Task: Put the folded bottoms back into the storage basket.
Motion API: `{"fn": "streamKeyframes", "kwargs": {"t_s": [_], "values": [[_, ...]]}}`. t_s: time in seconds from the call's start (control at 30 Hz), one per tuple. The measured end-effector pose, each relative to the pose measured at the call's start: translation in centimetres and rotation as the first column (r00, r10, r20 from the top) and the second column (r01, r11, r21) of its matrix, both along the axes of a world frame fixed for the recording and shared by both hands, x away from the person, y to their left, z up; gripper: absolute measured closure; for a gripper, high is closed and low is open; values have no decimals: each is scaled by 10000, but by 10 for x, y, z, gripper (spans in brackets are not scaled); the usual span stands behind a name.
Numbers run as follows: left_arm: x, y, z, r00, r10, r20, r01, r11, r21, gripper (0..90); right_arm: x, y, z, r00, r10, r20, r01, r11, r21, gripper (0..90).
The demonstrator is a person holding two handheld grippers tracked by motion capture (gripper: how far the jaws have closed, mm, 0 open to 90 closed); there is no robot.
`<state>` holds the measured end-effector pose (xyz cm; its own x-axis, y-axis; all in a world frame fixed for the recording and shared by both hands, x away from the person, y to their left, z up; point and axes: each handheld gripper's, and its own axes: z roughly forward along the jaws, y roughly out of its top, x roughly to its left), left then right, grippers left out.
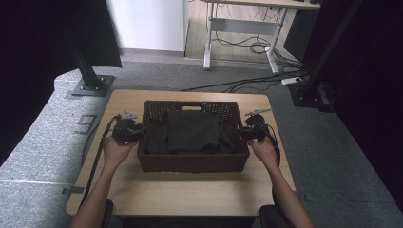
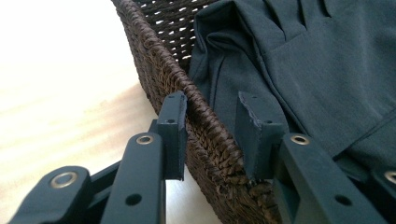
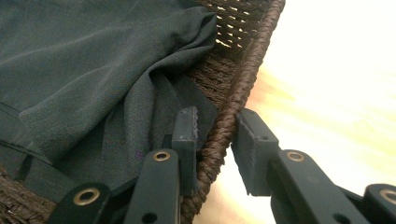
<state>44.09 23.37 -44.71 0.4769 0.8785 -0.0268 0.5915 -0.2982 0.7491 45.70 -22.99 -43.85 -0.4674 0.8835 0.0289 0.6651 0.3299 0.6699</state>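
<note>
A dark brown woven basket (image 1: 192, 163) sits in the middle of the wooden table (image 1: 190, 194), with a folded dark green-grey cloth (image 1: 192, 130) lying inside it. My left gripper (image 1: 141, 132) is at the basket's left side. Its jaws straddle the braided rim (image 2: 205, 123), one outside and one inside next to the cloth (image 2: 317, 70), shut on the rim. At the right side, my right gripper (image 1: 243, 134) clamps the right rim (image 3: 229, 121) the same way, its inner finger (image 3: 186, 135) pressing a fold of the cloth (image 3: 93, 79) against the wall.
Bare tabletop lies in front of the basket and in narrow strips to its left and right. Beyond the table are black frame posts (image 1: 88, 71), a desk's white legs (image 1: 207, 42) and loose cables (image 1: 252, 45) on the grey floor.
</note>
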Motion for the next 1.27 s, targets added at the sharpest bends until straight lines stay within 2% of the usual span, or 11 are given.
{"fn": "streamKeyframes", "kwargs": {"t_s": [0.17, 0.27, 0.37, 0.47, 0.6, 0.7, 0.77, 0.9, 0.97, 1.07, 1.27], "values": [[36, 0, 0, 9998, 196, 52, -197, 9998, 64, 663, 27, 2, -2, 9997, -209, 98, 207, 9996, 208, 691], [42, -4, 4, 9999, 80, 89, -85, 9978, 658, 651, 35, 5, -2, 9992, -380, 153, 378, 9992, 84, 683], [22, 2, 20, 9988, -106, 473, 98, 9998, 154, 464, 28, 5, 3, 9981, -227, 565, 230, 9997, -53, 487], [-18, 11, 29, 9939, -546, 954, 579, 9978, -318, 261, 4, -1, 15, 9926, 204, 1197, -275, 9979, 581, 244], [-65, 19, 4, 9889, -1416, 459, 1457, 9840, -1028, 58, -47, -13, 19, 9806, 636, 1852, -859, 9896, 1153, 136], [-81, 20, -34, 9893, -1461, -27, 1452, 9847, -962, 42, -76, -18, -5, 9820, 900, 1658, -1075, 9892, 1000, 130], [-81, 19, -56, 9891, -1414, -417, 1396, 9893, -432, 36, -87, -23, -31, 9864, 870, 1396, -1022, 9892, 1054, 130], [-79, 12, -83, 9864, -1406, -853, 1440, 9889, 359, 0, -92, -28, -86, 9959, 792, 445, -826, 9935, 790, 130], [-81, 8, -93, 9818, -1540, -1110, 1604, 9857, 514, 0, -92, -27, -104, 9960, 873, 169, -876, 9960, 190, 126], [-85, 2, -101, 9813, -1704, -898, 1788, 9792, 958, 0, -92, -25, -116, 9955, 803, 504, -809, 9967, 115, 18], [-83, 3, -101, 9817, -1584, -1061, 1673, 9825, 816, 0, -93, -22, -119, 9961, 603, 641, -611, 9981, 100, 0]]}}
